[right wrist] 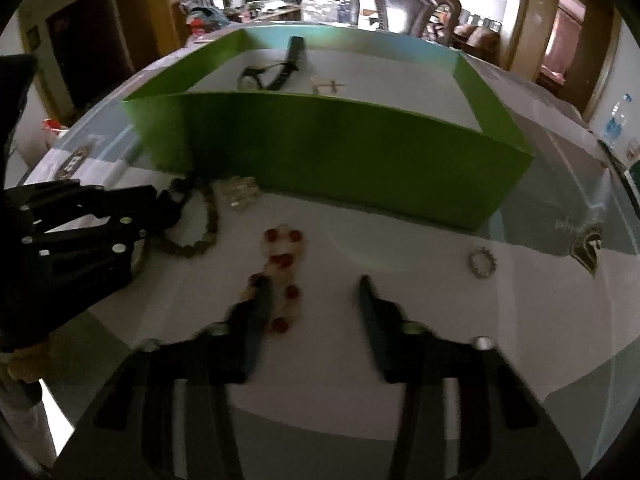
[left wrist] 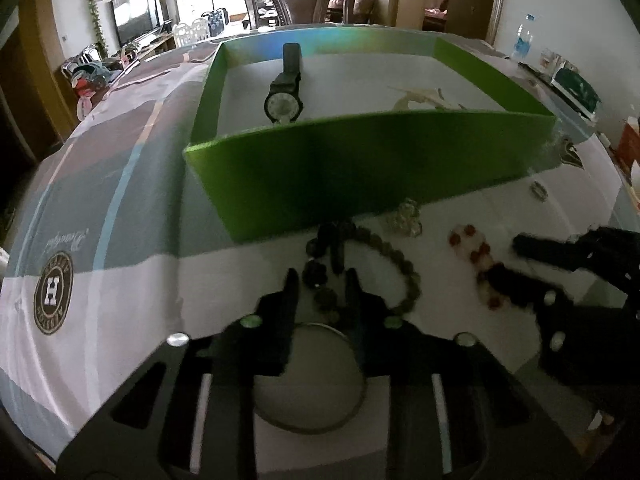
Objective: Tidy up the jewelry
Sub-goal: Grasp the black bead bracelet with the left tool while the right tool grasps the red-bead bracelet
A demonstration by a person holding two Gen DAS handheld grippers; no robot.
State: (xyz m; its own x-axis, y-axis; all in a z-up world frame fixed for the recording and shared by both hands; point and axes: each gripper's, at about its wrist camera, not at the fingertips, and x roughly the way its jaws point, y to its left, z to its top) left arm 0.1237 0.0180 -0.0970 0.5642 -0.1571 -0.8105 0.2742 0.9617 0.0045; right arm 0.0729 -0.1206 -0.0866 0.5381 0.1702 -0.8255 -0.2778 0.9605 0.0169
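Tablecloth (left wrist: pixel 120 240); green box (left wrist: pixel 360 160) blocks bracelets (right wrist: pixel 282 276).

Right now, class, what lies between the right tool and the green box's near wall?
In the right wrist view, the red and white bead bracelet lies partly between the right tool and green box; past it, bare tablecloth.

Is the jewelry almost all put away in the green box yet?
Not yet. Done: a black watch and a pale piece lie in the green box. In hand: the left gripper straddles the dark bead bracelet; the right gripper is open at the red-and-white bracelet. Left outside: an olive bead strand, a clear crystal piece, a small ring.
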